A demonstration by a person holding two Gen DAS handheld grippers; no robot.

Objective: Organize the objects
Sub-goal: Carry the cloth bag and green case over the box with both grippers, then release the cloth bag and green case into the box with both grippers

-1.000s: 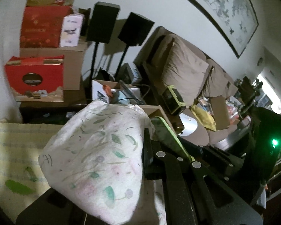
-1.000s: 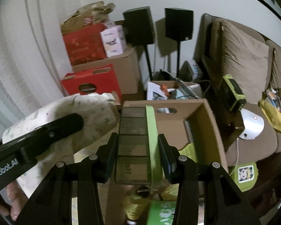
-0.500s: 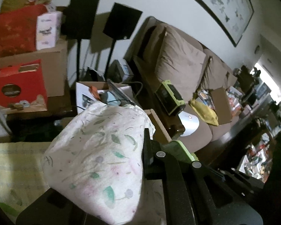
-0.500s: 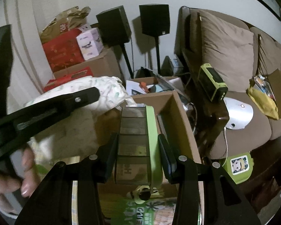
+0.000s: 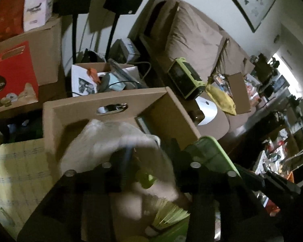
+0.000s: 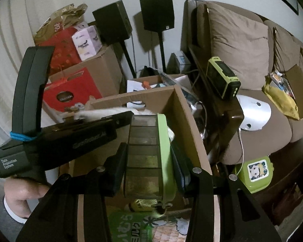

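Note:
My left gripper is over the open cardboard box, its jaws apart. The white floral cloth bag is blurred between and beyond the fingers, inside the box; whether it is still touched I cannot tell. My right gripper is shut on a green-edged compartment case, held upright over the same box. The left gripper's body shows at the left of the right wrist view, and the case shows at the right of the left wrist view.
Green packets lie in the box bottom. Red cartons and brown boxes are stacked behind. Two black speakers stand on poles. A brown sofa with cushions is to the right, a green device on its armrest.
The left gripper moved over the box and its jaws came apart; the floral bag dropped from a firm hold into the box. The right gripper stayed shut on the case and shifted slightly.

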